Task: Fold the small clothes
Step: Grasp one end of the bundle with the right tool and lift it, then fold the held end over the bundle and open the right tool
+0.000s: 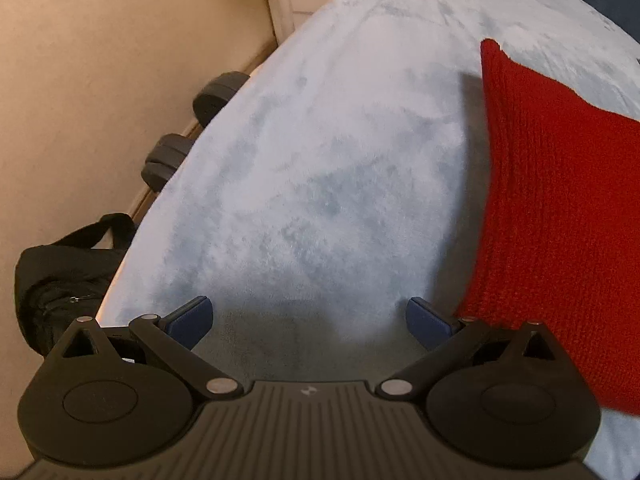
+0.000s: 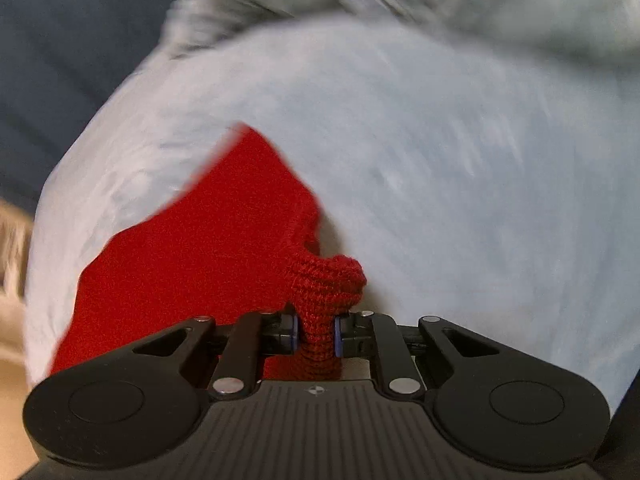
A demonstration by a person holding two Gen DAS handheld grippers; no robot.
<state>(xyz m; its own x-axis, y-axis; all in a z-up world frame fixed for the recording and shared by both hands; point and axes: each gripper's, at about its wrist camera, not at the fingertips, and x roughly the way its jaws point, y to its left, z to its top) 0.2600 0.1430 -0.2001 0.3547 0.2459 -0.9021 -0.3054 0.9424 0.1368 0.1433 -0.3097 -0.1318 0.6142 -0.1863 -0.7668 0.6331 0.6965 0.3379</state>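
Your right gripper is pinching the red knit, lifting it off the blue blanket; left gripper is hanging wide open, empty — likely needing a free corner next

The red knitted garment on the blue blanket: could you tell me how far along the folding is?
Done: no finished fold shows. In hand: the right gripper is shut on a bunched edge of the red knitted garment, above the light blue blanket. Left: the left gripper is open and empty; folding remains.
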